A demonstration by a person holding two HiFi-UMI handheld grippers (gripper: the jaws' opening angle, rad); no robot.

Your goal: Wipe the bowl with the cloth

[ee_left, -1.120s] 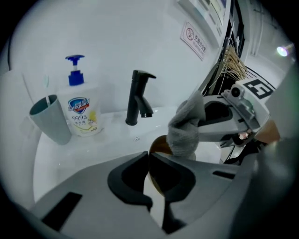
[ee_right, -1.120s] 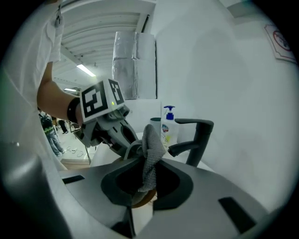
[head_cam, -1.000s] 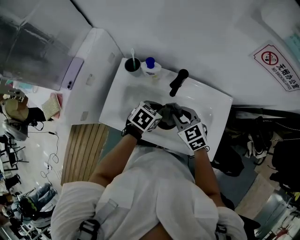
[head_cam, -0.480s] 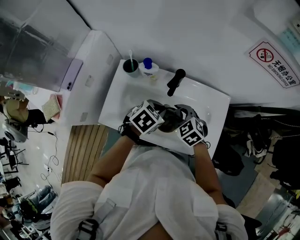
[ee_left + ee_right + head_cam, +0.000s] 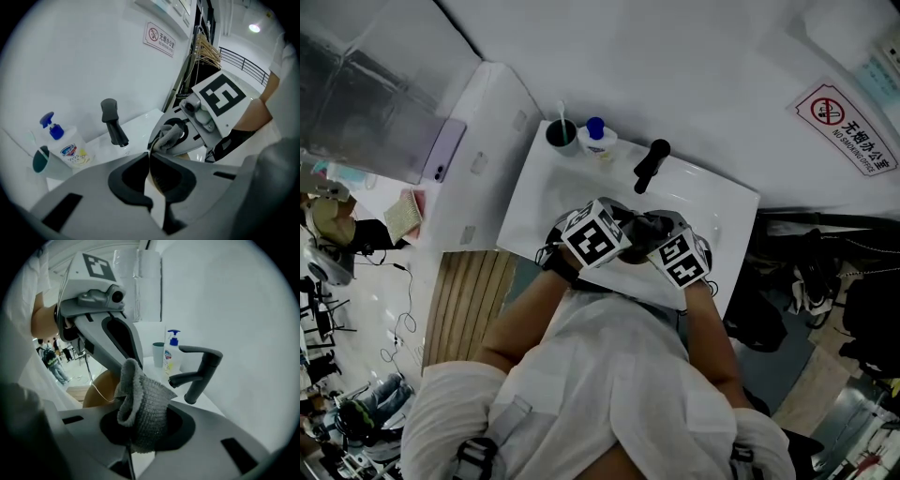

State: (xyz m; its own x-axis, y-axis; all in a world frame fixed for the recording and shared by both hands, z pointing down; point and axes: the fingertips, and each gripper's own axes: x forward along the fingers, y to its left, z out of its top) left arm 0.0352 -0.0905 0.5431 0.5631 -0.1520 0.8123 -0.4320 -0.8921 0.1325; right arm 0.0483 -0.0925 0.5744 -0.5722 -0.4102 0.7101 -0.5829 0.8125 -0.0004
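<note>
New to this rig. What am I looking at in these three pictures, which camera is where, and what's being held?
There is no robot: a person holds a two-jaw gripper in each hand. The head view looks down from the person's head. Each gripper view rides on its gripper and looks along the jaws. Below is a white sink with a black faucet, a dark cup and a soap bottle. The left gripper is shut on the edge of a brown bowl. The right gripper has just been closing its jaws and pinches a grey cloth.
</note>
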